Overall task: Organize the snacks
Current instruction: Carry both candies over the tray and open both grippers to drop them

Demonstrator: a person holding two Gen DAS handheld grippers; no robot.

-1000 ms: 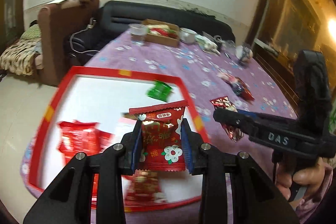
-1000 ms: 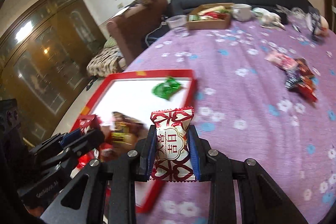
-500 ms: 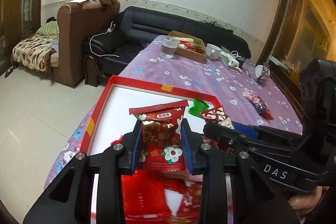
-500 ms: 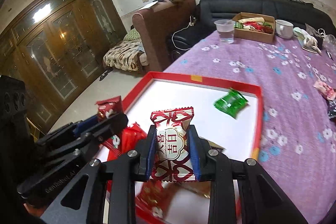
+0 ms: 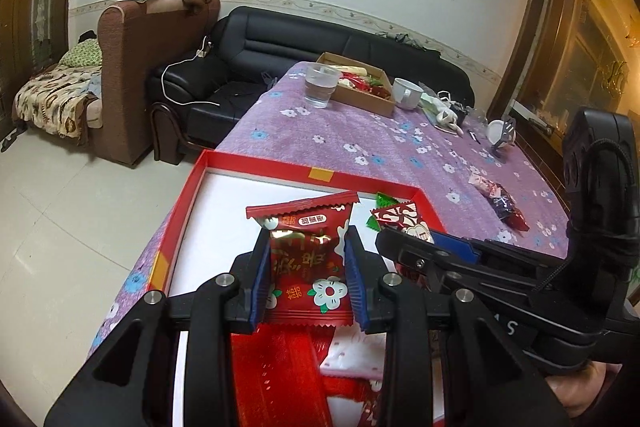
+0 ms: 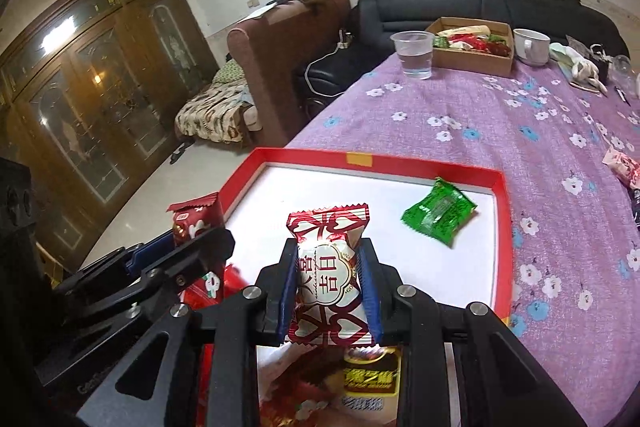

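2 wrapped snacks are held over the red tray (image 6: 505, 227), each upright, long axis along the fingers. Left gripper (image 5: 308, 279) pinches a red flower-print packet (image 5: 306, 259); right gripper (image 6: 329, 291) pinches a red-and-white packet (image 6: 328, 267). White tray floor lies directly below both; the left one hangs nearer the tray's left wall. Green packet (image 6: 438, 213) sits near the far corner. Snacks beneath the fingers are blurred and partly hidden.
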